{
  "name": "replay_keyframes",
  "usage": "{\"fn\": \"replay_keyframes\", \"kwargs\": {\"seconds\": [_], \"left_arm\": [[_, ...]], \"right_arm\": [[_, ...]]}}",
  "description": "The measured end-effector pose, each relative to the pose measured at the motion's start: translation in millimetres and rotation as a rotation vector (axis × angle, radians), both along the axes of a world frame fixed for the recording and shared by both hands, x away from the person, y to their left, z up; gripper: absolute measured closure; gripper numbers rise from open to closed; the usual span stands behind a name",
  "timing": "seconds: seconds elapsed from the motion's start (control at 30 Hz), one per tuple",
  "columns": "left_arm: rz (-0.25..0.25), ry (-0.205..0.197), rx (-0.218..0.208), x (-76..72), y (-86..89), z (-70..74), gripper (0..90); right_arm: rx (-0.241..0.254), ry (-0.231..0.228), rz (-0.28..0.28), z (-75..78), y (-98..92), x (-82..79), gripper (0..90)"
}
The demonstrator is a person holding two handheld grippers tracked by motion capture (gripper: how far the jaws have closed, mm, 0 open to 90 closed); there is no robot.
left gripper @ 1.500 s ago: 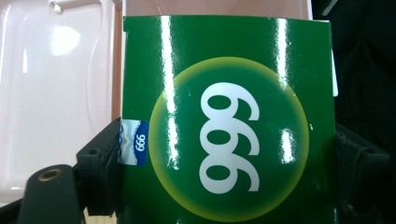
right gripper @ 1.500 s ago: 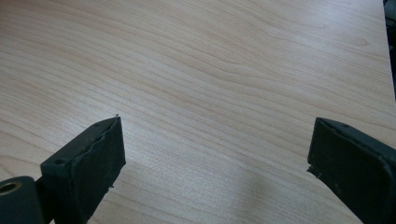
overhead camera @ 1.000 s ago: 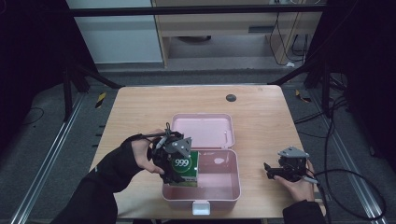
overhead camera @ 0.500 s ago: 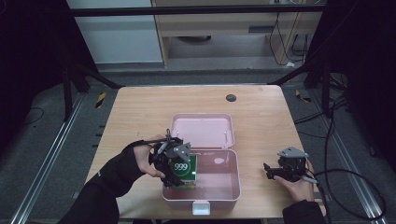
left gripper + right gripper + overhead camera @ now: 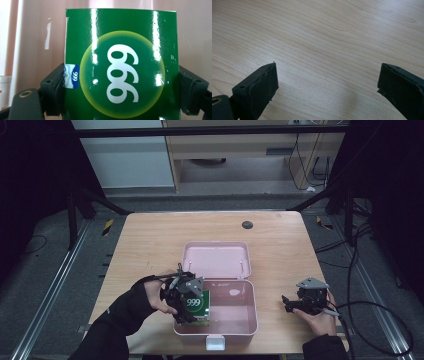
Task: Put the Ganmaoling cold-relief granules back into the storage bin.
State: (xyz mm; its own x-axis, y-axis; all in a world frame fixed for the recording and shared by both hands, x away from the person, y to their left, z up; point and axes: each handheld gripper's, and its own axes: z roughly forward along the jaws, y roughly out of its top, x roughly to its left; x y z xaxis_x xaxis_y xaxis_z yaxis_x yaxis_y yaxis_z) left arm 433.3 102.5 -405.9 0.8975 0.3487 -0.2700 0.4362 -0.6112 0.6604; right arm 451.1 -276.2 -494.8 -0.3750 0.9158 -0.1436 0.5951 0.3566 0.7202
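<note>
One green carton (image 5: pixel 196 306), one pink box (image 5: pixel 235 320), two grippers

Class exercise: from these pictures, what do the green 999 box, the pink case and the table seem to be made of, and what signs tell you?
Green 999 box: probably glossy printed card; streaky highlights, crisp straight edges.
Pink case: likely moulded plastic; smooth, rounded corners, soft sheen.
Table: pale wood or wood-look laminate; matt, grain lines run across it.

A light wooden table (image 5: pixel 150 245) is set on a dark grey floor (image 5: pixel 45 270). Metal rails (image 5: pixel 55 285) are laid along the floor at left and right. A pale cabinet (image 5: pixel 130 165) and a wooden shelf unit (image 5: pixel 225 150) are seen at the far side, dimly lit.
</note>
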Motion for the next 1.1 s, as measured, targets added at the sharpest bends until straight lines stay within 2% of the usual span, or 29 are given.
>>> {"fn": "replay_keyframes", "kwargs": {"seconds": [0.07,0.17,0.3,0.33,0.4,0.47,0.53,0.57,0.6,0.67,0.73,0.77,0.87,0.97,1.1], "left_arm": [[0.039,0.015,-0.027,-1.9,-2.4,-5.7,14.1],[0.043,0.019,-0.027,-1.7,-2.4,-8.8,13.7],[0.078,0.033,-0.049,-2.5,-3.5,-13.3,10.9],[0.092,0.043,-0.082,-2.6,-3.0,-9.0,10.3],[0.095,0.028,-0.095,-2.3,-1.4,-3.7,10.9],[0.055,-0.006,-0.087,0.2,4.5,5.4,11.6],[0.044,-0.019,-0.090,0.7,7.1,9.9,13.2],[0.044,-0.044,-0.116,0.8,11.6,18.5,14.2],[0.044,-0.044,-0.116,0.8,11.6,18.5,15.2],[0.049,-0.075,-0.133,1.2,17.1,27.6,16.5],[0.091,-0.094,-0.184,0.6,24.3,38.8,21.8],[0.091,-0.094,-0.184,0.6,24.3,38.8,23.3],[0.218,-0.077,-0.305,-5.0,28.3,46.9,25.9],[0.225,-0.105,-0.300,-4.6,42.7,52.7,29.3],[0.267,-0.121,-0.315,-3.1,60.7,53.9,33.9]], "right_arm": [[0.002,0.002,-0.002,0.0,0.3,-0.2,3.4],[0.000,0.000,0.001,0.1,0.0,-0.1,3.4],[-0.001,0.004,-0.002,0.0,0.4,-0.2,3.2],[-0.002,0.004,-0.001,0.0,0.3,-0.1,3.2],[-0.005,0.005,0.001,0.1,0.3,0.0,3.2],[-0.006,0.007,-0.001,0.0,0.7,-0.1,3.0],[-0.007,0.007,-0.001,0.1,0.7,-0.1,2.9],[-0.008,0.007,-0.001,0.1,0.6,-0.1,2.9],[-0.008,0.007,-0.001,0.1,0.6,-0.1,2.9],[-0.008,0.007,-0.003,0.1,0.3,0.0,2.8],[-0.008,0.007,-0.002,0.3,0.0,0.0,2.8],[-0.008,0.007,-0.002,0.3,0.0,0.0,2.8],[-0.010,0.007,-0.006,0.6,-0.3,-0.2,3.1],[-0.006,0.003,-0.010,1.0,-0.8,-0.5,3.4],[-0.004,0.005,-0.012,1.7,-1.1,-1.1,3.8]]}}
